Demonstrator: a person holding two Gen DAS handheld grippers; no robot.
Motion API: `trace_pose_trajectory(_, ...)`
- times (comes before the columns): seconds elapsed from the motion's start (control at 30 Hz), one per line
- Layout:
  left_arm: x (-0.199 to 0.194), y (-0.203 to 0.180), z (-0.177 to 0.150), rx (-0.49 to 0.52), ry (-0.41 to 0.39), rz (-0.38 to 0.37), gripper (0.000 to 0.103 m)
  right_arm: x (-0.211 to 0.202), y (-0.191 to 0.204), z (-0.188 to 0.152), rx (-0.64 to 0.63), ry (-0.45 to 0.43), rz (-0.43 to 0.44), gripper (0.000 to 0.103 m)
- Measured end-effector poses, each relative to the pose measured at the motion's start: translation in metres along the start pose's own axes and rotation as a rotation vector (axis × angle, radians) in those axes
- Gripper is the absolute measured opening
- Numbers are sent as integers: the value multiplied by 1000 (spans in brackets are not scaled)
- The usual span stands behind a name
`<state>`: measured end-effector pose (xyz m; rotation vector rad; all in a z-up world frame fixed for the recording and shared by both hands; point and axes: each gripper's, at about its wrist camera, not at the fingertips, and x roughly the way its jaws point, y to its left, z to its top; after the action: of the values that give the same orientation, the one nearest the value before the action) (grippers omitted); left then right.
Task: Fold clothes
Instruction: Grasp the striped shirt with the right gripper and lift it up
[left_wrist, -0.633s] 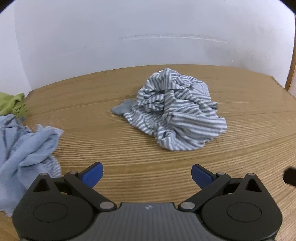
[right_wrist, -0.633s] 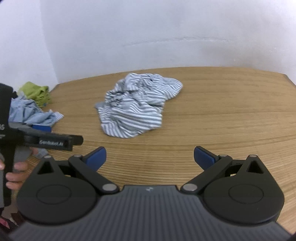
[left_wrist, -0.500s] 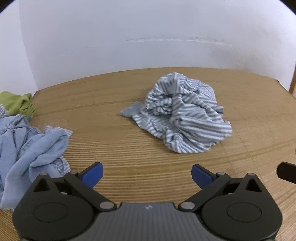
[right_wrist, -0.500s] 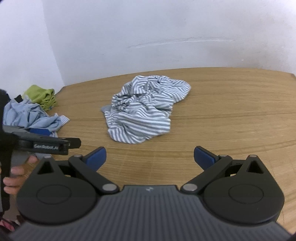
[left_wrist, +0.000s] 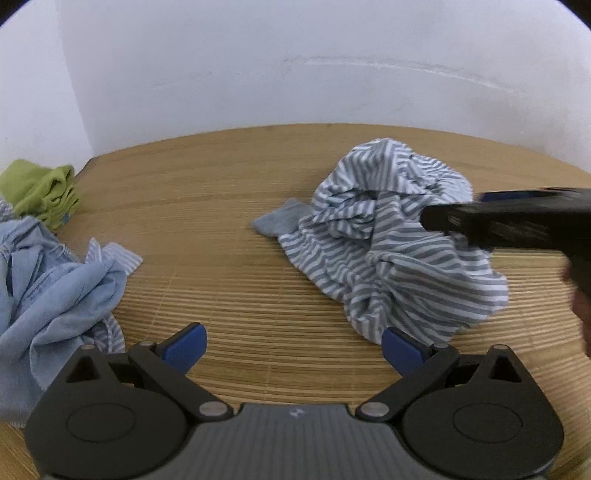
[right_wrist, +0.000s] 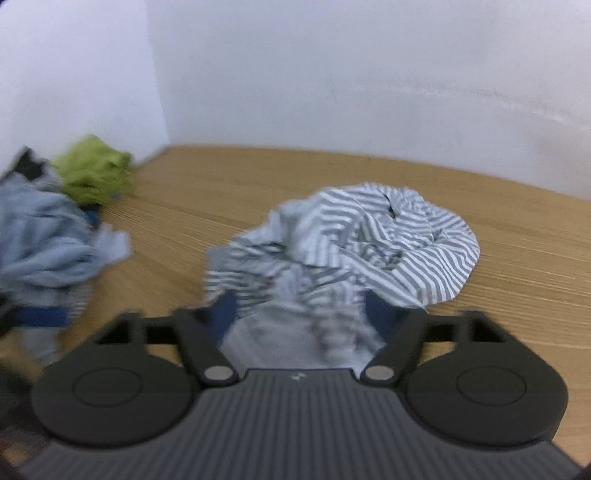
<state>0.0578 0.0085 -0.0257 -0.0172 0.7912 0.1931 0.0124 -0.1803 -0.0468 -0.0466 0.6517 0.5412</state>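
My left gripper (left_wrist: 293, 347) hangs open over bare table (left_wrist: 236, 295), nothing between its blue pads. My right gripper (right_wrist: 301, 314) is spread too, the near edge of the crumpled striped shirt (right_wrist: 343, 251) lying between its fingers; blur hides any contact. Farther left sits a light blue garment (left_wrist: 48, 280), with a green cloth (left_wrist: 40, 188) behind it by the wall.
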Motion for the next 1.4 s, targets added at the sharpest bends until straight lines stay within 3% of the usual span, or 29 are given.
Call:
trace_pose_trajectory(0.17, 9, -9, 17, -42, 54, 73, 103, 62, -14, 5, 86, 69, -1, 68)
trace_pose_trajectory(0.23, 10, -7, 18, -57, 62, 89, 102, 69, -17, 6, 83, 54, 21, 42)
trace_pose_trajectory(0.27, 9, -7, 18, -62, 63, 91, 102, 70, -17, 10, 93, 49, 31, 18)
trace_pose_trajectory(0.4, 8, -10, 23, -45, 56, 77, 102, 25, -19, 16, 166, -67, 64, 14)
trace_pose_trajectory(0.57, 1, -10, 27, -35, 16, 19, 102, -67, -14, 17, 200, -185, 85, 14)
trace_pose_trajectory(0.7, -14, -17, 22, -8, -18, -54, 103, -133, -15, 3, 217, -222, 44, 13)
trace_pose_trajectory(0.97, -24, -27, 4, 59, -17, -168, 103, -243, -28, -66, 324, -228, -208, 11)
trace_pose_trajectory(1.03, -26, -32, 2, 74, -15, -192, 103, -260, -32, -92, 348, -179, -269, 11)
trace_pose_trajectory(1.13, -30, -40, 3, 101, -26, -213, 103, -255, -34, -114, 344, 0, -273, 13)
trace_pose_trajectory(1.2, -30, -42, 7, 108, -29, -224, 103, -247, -26, -120, 311, 94, -363, 13)
trace_pose_trajectory(1.27, -28, -41, 11, 102, -27, -230, 103, -247, -10, -112, 270, 71, -436, 14)
trace_pose_trajectory(1.33, -25, -38, 11, 95, -20, -236, 103, -246, 4, -92, 239, 16, -465, 24)
trace_pose_trajectory(1.4, -23, -40, 9, 93, -11, -232, 103, -249, 10, -80, 183, -20, -461, 49)
